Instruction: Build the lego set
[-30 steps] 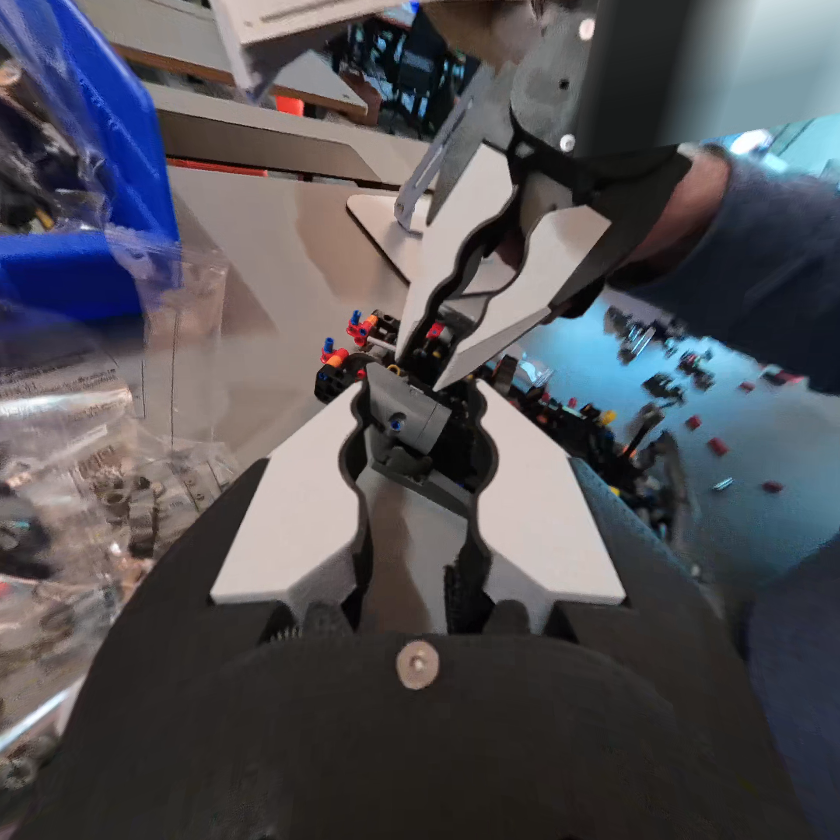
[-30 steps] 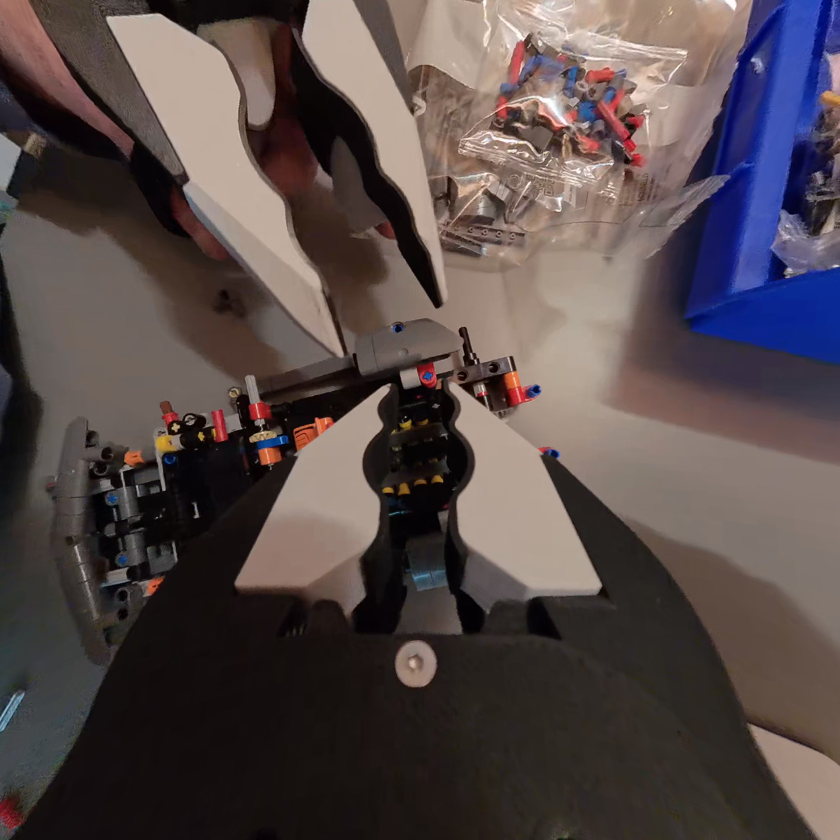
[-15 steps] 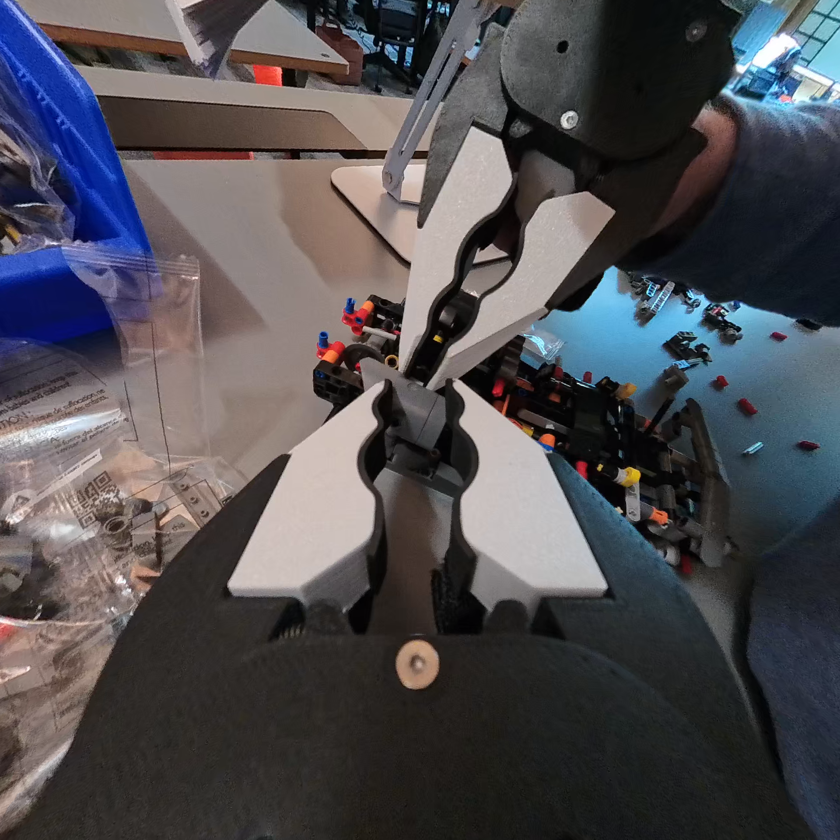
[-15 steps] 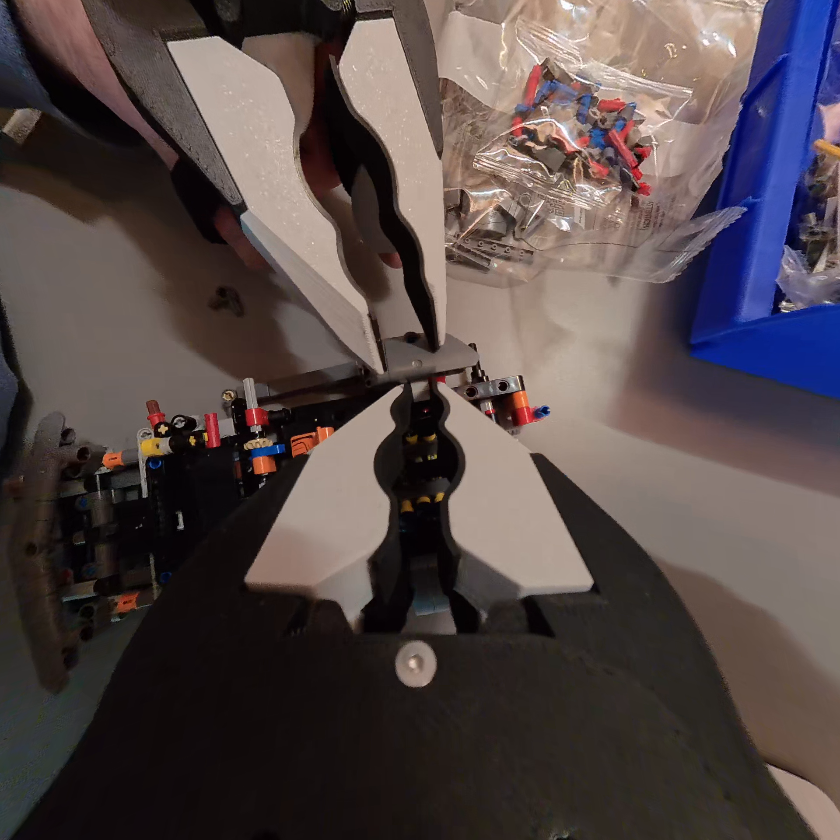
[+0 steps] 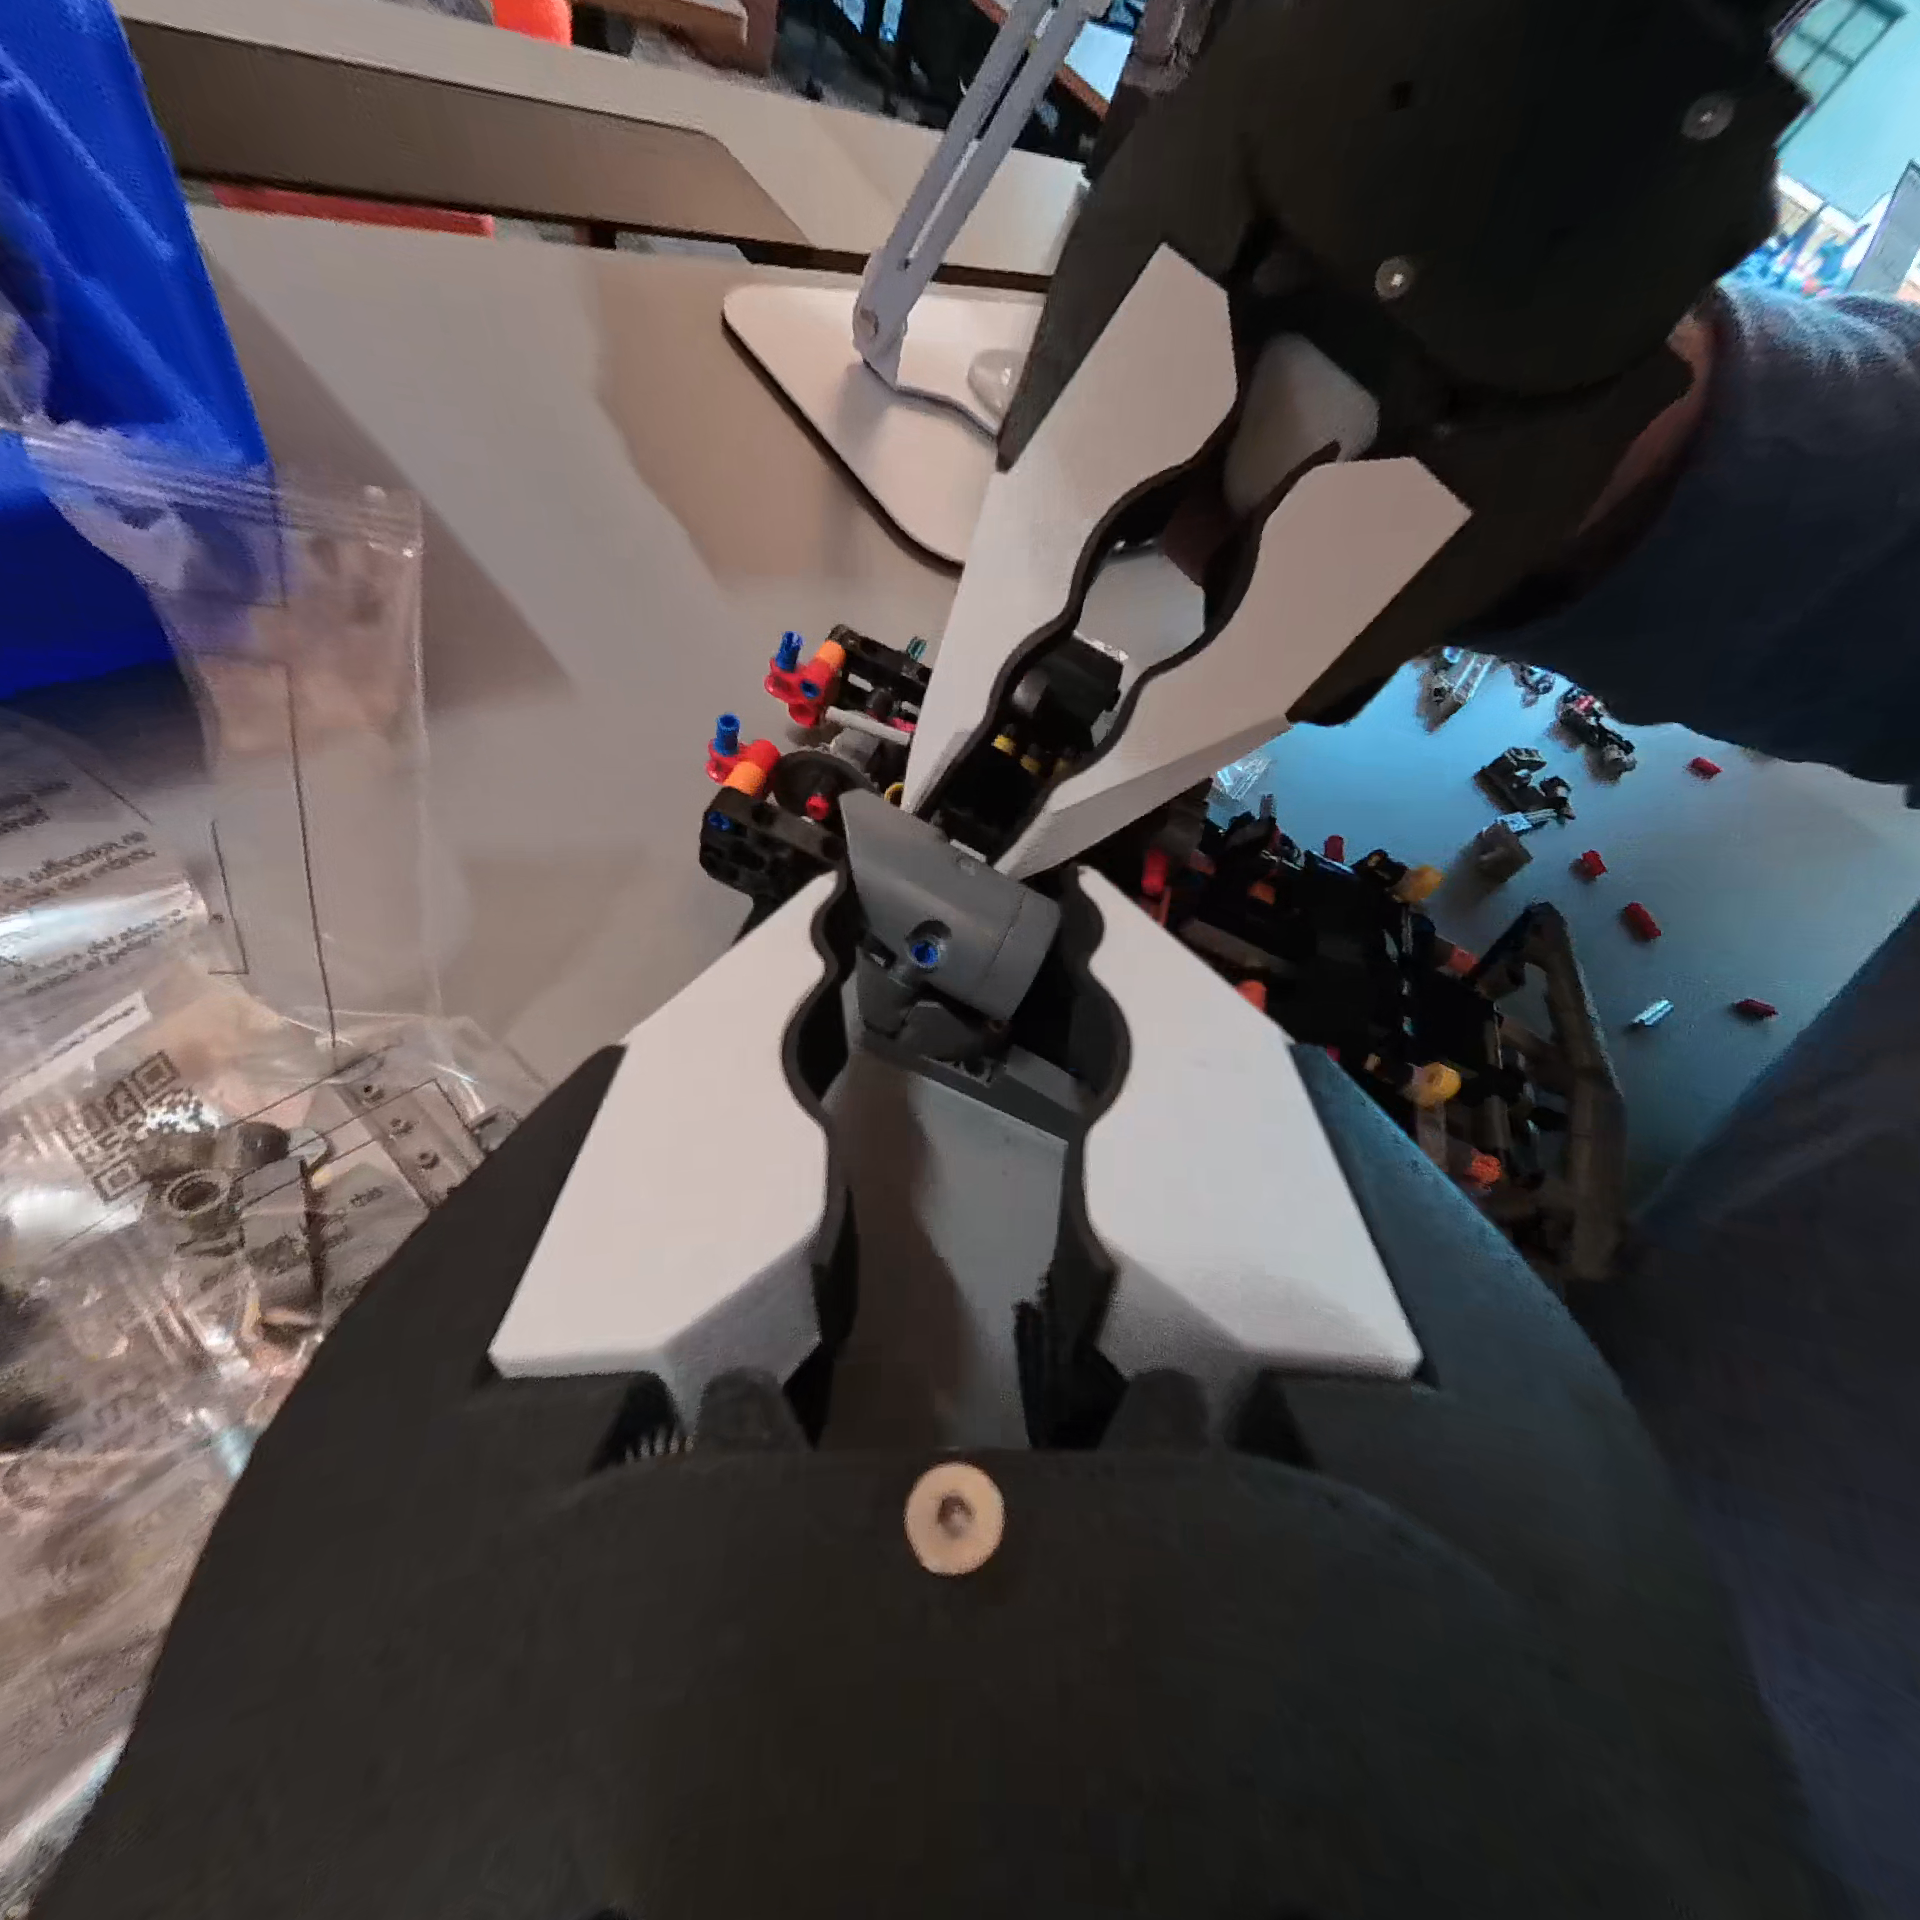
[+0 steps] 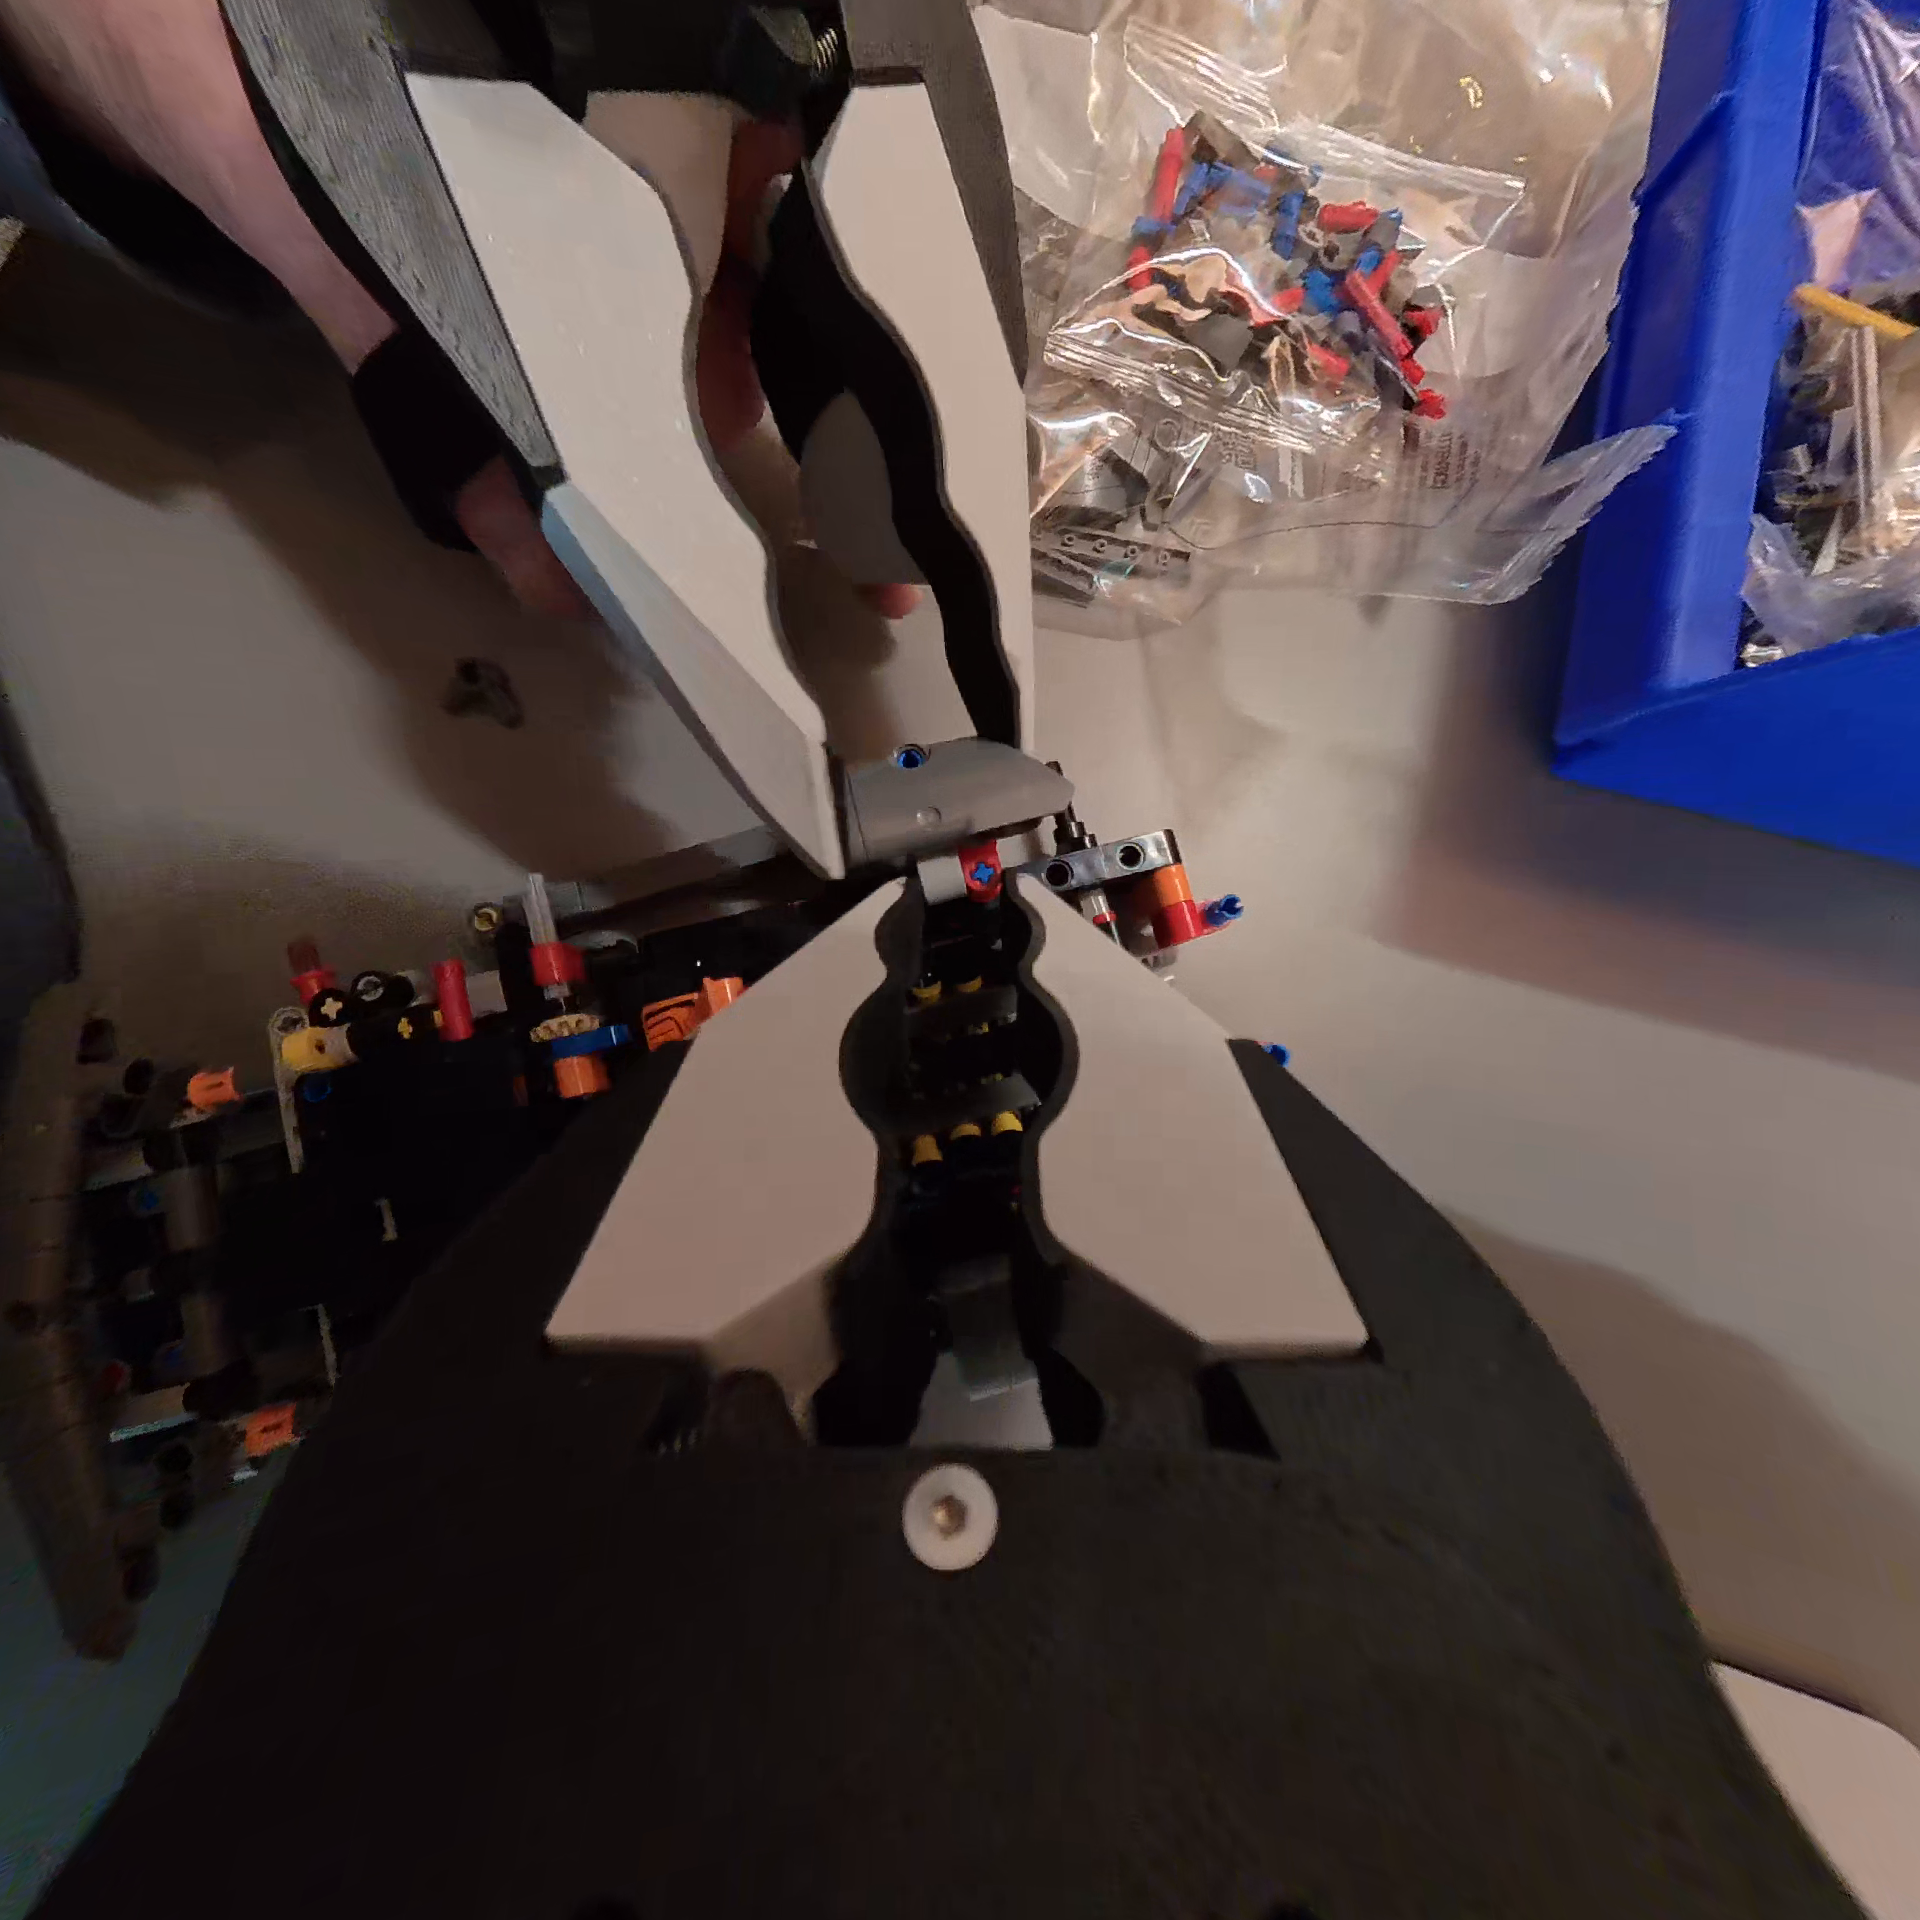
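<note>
Your model, the long black build studded with orange, red and yellow pins, lies across the lower left of the right wrist view and runs up to the frame's centre, where both tools meet. Hold it firm: the right gripper is pinching the model's black spine, fingers nearly together around it. The left gripper is spread around the grey curved panel at the centre of the left wrist view; whether its fingers actually touch the panel's sides, you cannot tell from either view.

To seat that panel well, I'd judge you should press straight along its blue pin, keeping the right grip steady as a counterforce, and avoid twisting.

Hard to read: the joint under the panel is hidden by fingers. The parts bag at upper right and the blue bin are cut off by the frame. A small dark piece on the table at left is too blurred to identify.
</note>
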`<state>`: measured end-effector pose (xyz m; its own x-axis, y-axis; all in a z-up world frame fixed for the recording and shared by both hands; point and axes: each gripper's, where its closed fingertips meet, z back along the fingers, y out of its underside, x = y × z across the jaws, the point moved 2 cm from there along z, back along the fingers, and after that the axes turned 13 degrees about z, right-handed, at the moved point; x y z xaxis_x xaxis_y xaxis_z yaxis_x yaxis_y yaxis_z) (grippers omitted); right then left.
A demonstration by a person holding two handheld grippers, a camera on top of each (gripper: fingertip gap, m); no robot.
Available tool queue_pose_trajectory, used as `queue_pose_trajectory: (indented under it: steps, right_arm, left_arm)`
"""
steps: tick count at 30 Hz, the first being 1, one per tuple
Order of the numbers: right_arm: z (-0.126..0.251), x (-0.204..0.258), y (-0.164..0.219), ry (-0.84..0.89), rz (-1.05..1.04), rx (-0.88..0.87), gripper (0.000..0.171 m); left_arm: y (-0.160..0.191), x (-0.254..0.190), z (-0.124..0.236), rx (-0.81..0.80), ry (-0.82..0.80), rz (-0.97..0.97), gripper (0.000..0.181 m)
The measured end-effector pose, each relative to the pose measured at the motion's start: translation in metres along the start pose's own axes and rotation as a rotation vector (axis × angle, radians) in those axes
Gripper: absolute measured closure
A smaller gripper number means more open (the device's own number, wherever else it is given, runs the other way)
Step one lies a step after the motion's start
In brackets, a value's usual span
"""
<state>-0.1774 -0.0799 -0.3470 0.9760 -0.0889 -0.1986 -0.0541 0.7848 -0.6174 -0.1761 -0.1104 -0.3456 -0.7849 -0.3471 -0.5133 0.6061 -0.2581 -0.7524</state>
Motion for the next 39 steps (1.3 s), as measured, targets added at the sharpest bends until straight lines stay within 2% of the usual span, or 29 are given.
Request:
queue_pose_trajectory:
  steps: [3,18,39]
  right_arm:
    - [0.0,0.003,0.0,0.002,0.01,-0.003,0.159]
    - [0.001,0.013,0.0,0.018,0.045,-0.008,0.16]
    - [-0.003,0.01,0.001,-0.12,0.027,0.044,0.16]
  left_arm:
    - [0.001,0.0,0.0,0.008,-0.003,-0.004,0.149]
    - [0.007,-0.006,0.001,0.013,-0.013,-0.016,0.152]
    - [0.006,-0.002,0.0,-0.019,-0.048,0.077,0.157]
